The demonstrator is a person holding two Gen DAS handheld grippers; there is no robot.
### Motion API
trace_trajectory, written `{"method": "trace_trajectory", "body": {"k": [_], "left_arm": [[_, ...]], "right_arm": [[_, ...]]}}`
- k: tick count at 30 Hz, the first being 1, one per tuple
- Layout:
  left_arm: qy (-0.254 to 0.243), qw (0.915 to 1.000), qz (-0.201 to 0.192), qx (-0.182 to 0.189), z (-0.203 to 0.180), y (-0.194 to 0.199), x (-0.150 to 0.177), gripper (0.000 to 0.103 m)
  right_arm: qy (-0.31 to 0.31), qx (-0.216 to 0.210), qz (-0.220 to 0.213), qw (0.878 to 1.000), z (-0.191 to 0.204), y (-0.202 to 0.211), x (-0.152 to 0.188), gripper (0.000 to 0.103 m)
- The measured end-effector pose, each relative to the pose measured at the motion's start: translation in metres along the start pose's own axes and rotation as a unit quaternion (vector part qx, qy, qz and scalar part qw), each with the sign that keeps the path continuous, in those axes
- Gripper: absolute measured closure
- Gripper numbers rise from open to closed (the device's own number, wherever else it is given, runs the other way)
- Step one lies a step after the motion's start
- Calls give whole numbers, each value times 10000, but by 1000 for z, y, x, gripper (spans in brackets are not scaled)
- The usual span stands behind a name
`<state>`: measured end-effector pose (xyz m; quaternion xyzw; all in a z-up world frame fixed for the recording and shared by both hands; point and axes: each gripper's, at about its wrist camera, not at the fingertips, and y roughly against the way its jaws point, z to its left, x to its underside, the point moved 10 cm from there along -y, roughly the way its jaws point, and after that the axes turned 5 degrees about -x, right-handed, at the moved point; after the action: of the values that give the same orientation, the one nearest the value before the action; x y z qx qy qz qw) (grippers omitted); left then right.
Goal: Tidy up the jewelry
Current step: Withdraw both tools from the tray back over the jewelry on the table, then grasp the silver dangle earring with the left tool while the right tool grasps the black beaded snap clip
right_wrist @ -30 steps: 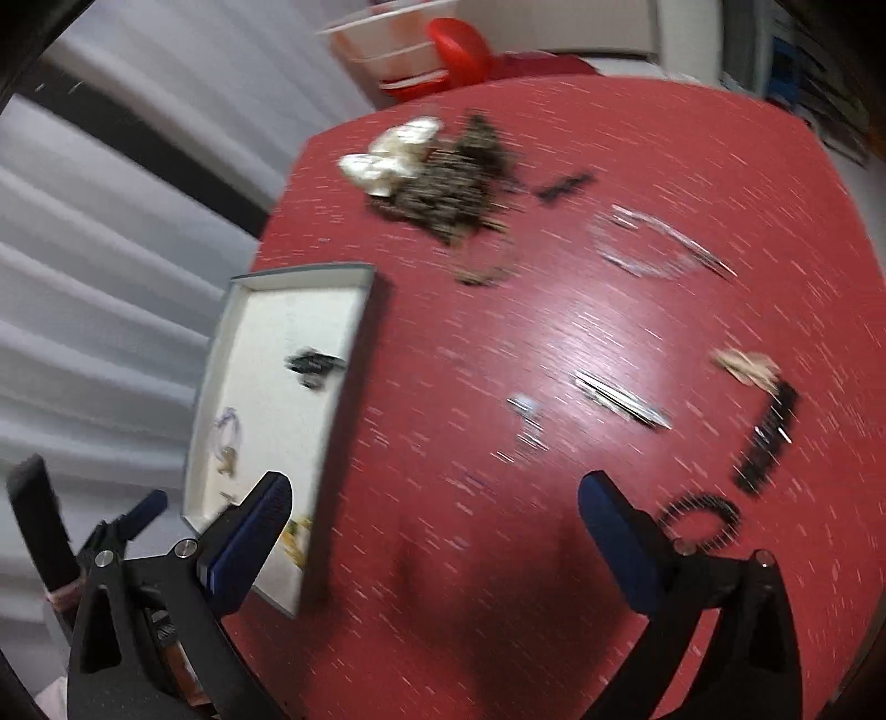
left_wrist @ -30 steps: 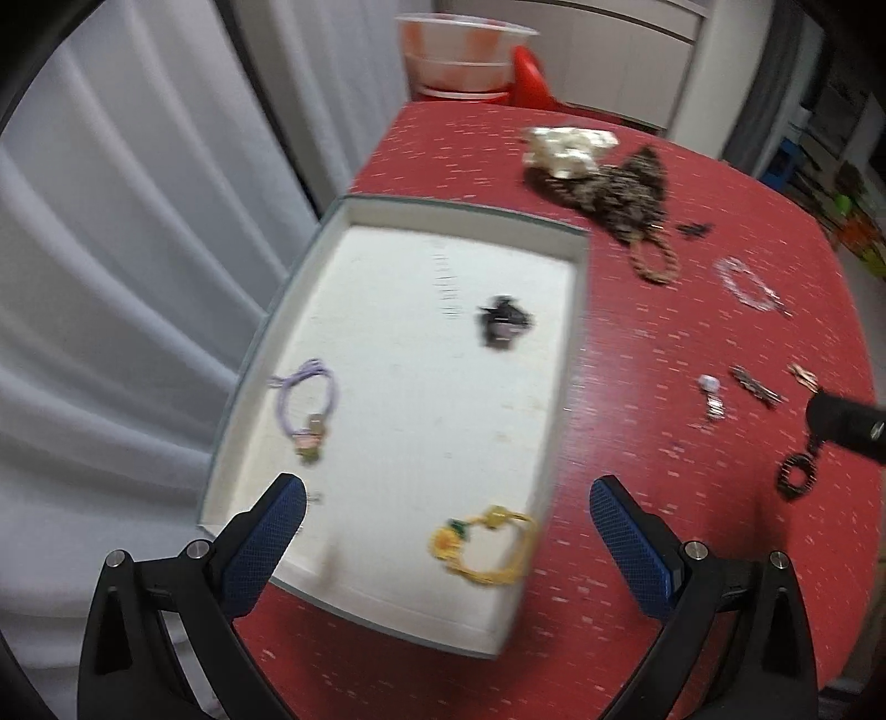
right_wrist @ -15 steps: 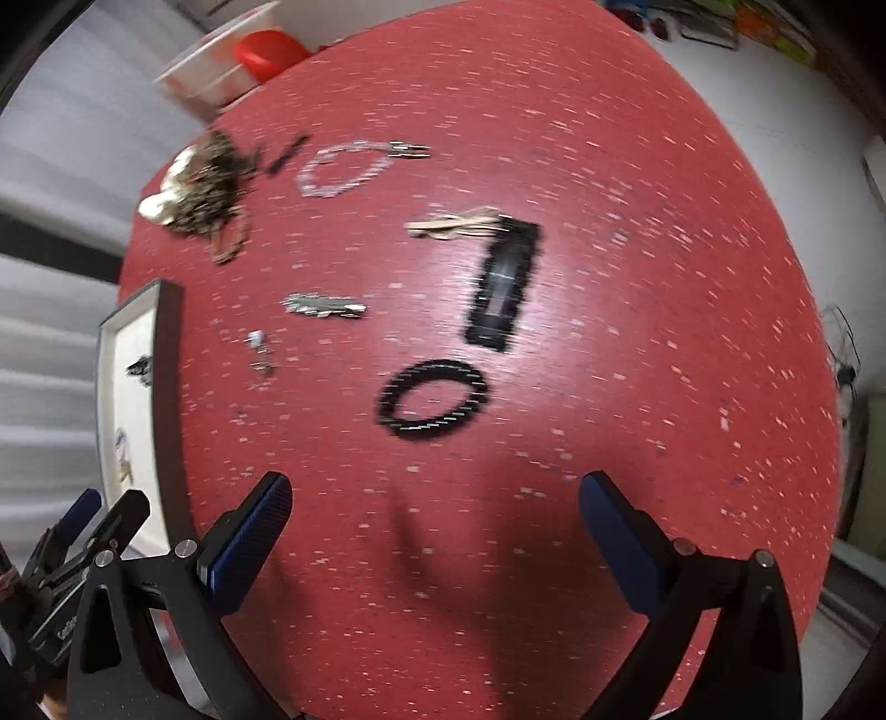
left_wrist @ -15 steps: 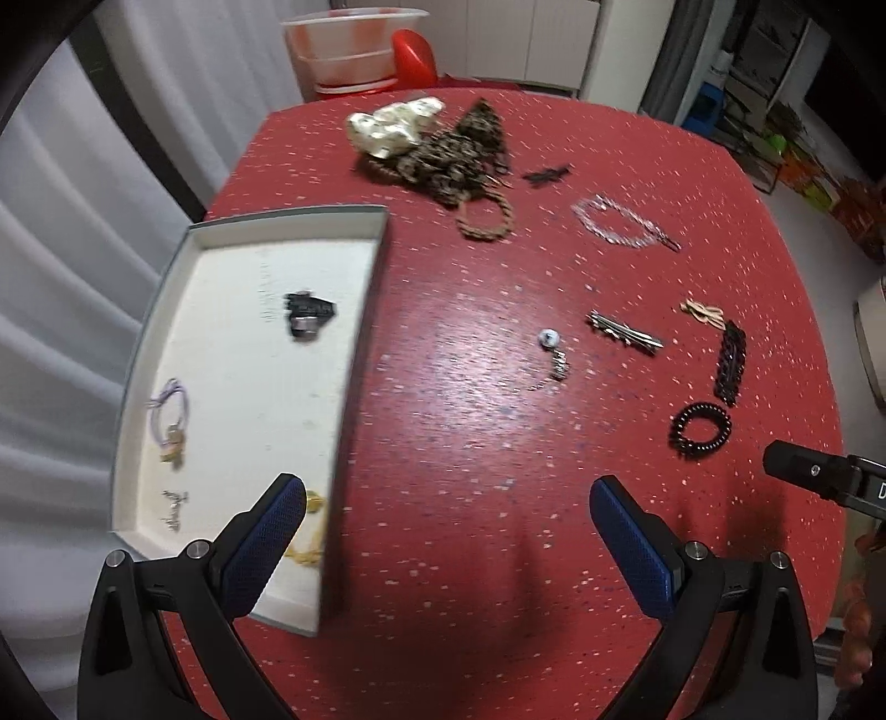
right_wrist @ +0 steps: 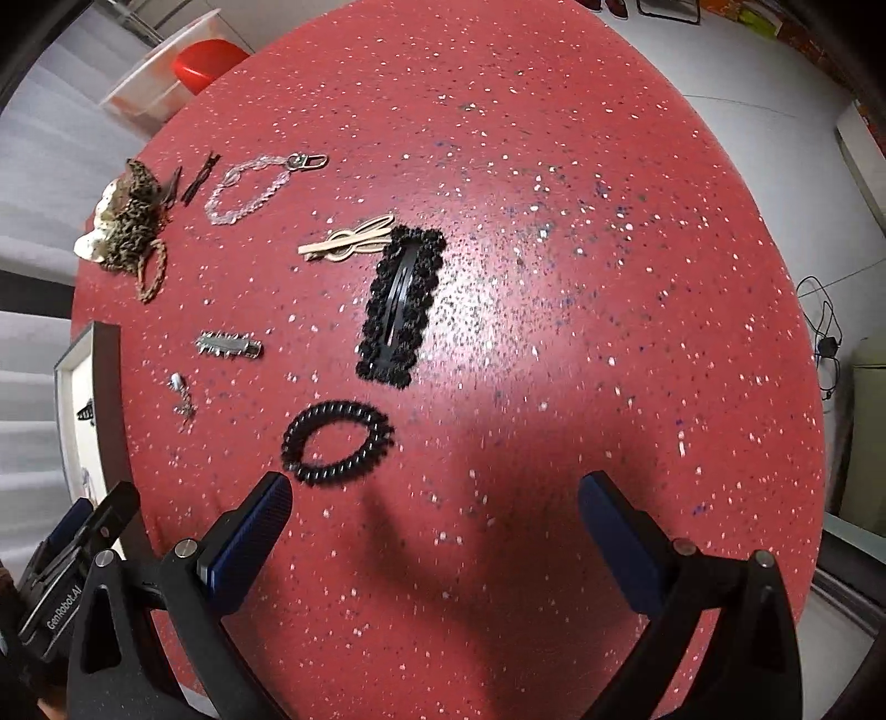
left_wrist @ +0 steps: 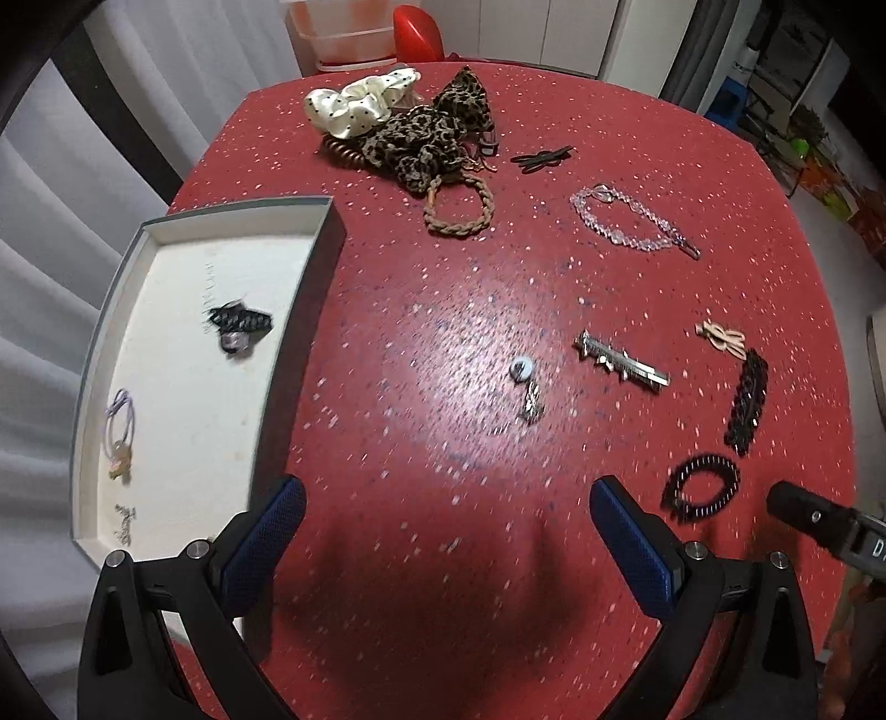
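A grey tray [left_wrist: 326, 232] with a white lining sits at the left of the red speckled table [left_wrist: 443, 277]; a black clip [left_wrist: 239, 321] and a purple hair tie [left_wrist: 119, 426] lie in it. Loose on the table are a black spiral hair tie [right_wrist: 336, 442], a long black hair clip [right_wrist: 401, 304], a silver barrette [left_wrist: 620, 363], a small charm [left_wrist: 526, 387] and a clear bead bracelet [left_wrist: 631, 221]. My left gripper [left_wrist: 446, 531] is open above the table's near middle. My right gripper [right_wrist: 434, 526] is open, empty, just short of the spiral tie.
A pile of scrunchies [left_wrist: 398, 127] and a braided band [left_wrist: 459, 205] lies at the far side, with a beige clip [right_wrist: 349, 243] and a small black clip [left_wrist: 542, 158] nearby. A plastic tub [left_wrist: 343, 33] and a red object [left_wrist: 418, 27] stand beyond the table.
My left gripper has swung right, from over the tray to over the table. My right gripper has moved right and closer to the black spiral tie and long black clip. Both stay open.
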<state>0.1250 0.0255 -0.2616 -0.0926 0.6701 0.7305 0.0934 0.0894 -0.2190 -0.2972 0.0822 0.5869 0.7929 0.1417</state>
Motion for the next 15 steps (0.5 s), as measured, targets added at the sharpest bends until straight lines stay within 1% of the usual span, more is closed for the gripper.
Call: {"method": "trace_trajectory", "body": {"k": [4, 11, 12, 13, 15], "left_arm": [[-26, 9999, -65, 90, -12, -12, -11, 0], [-42, 9999, -137, 88, -25, -31, -25, 0], [-36, 9999, -135, 64, -25, -34, -27, 2], [-47, 9999, -120, 36, -26, -38, -28, 11], [-74, 10000, -53, 0, -29, -46, -29, 12]], "right_arm": [[31, 67, -50, 10000, 3, -8, -14, 0], [-52, 130, -180, 9997, 5, -22, -41, 0], [-55, 141, -180, 9997, 5, -23, -42, 0], [-59, 157, -184, 9997, 5, -26, -45, 0], [-59, 188, -199, 9996, 6, -30, -49, 0]]}}
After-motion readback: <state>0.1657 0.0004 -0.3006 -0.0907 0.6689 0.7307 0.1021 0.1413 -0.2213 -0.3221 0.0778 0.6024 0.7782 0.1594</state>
